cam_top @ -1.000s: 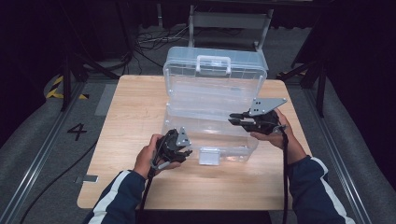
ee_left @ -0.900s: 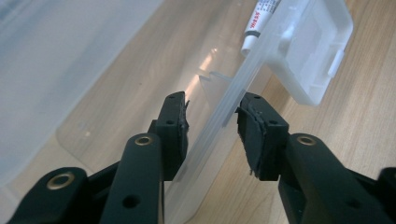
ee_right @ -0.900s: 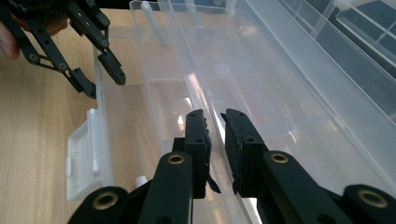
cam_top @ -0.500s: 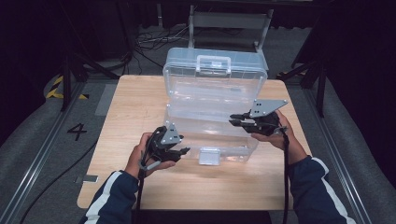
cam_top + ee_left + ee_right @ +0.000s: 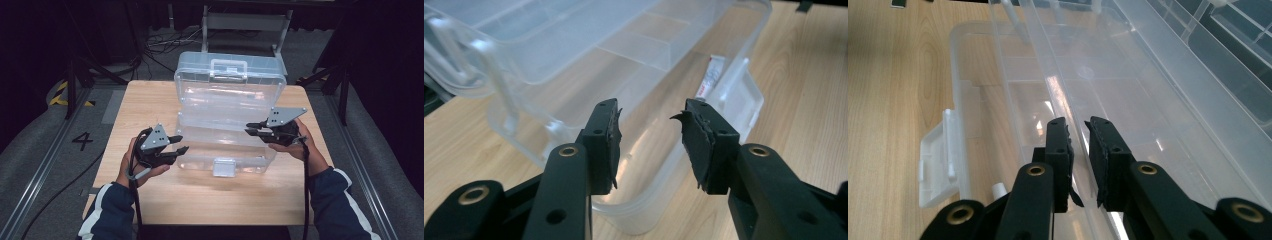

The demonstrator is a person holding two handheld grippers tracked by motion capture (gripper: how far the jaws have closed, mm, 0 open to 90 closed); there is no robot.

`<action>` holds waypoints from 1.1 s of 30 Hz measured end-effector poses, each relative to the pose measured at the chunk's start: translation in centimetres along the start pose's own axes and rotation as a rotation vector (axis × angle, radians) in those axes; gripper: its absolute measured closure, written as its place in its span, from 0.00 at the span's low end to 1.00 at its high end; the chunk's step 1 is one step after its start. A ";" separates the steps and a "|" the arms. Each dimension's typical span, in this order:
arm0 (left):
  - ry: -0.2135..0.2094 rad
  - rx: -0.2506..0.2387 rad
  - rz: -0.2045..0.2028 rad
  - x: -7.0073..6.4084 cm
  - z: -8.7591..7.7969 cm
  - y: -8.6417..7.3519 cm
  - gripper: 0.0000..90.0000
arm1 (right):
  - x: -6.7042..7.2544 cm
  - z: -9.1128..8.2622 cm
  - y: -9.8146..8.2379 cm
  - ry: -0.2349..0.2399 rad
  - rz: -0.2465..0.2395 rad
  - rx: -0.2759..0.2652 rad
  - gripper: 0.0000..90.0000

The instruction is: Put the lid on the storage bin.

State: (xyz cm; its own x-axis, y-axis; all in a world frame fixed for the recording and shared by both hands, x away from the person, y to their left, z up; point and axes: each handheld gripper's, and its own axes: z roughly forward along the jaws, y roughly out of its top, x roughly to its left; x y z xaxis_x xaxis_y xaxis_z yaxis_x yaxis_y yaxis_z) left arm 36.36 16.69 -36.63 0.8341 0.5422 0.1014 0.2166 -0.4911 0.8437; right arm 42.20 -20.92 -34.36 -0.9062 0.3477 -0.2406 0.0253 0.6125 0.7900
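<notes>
Clear box (image 5: 227, 125) between both grippers' jaws

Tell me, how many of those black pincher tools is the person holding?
2. The left gripper sits at the clear box's left side, jaws open; the right gripper is at its right rim, jaws nearly closed.

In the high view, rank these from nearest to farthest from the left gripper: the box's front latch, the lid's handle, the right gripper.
1. White front latch of the clear plastic box, just to the left gripper's right.
2. Right gripper, across the box's open base.
3. Clear handle on the raised lid, at the far side.
</notes>
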 end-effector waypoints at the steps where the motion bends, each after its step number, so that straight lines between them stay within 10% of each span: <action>1: 0.005 -0.007 -0.005 0.2 -0.3 0.1 0.66 | 0.0 0.0 0.0 0.000 0.001 0.000 0.88; 11: 0.106 -0.029 -0.042 2.8 -1.1 0.4 0.77 | 0.2 0.0 -0.1 -0.002 -0.002 0.003 0.88; 33: 0.175 -0.096 -0.138 8.5 1.8 4.7 1.00 | 0.6 0.0 -0.2 -0.009 -0.017 0.012 0.87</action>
State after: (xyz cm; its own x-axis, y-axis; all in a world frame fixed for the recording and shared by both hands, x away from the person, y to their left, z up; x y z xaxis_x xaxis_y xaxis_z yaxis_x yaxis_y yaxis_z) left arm 45.37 17.82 -32.77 0.6978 0.7134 0.0643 0.2666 -0.3419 0.9011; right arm 41.61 -20.81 -34.67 -0.9029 0.3434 -0.2586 0.0151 0.6265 0.7793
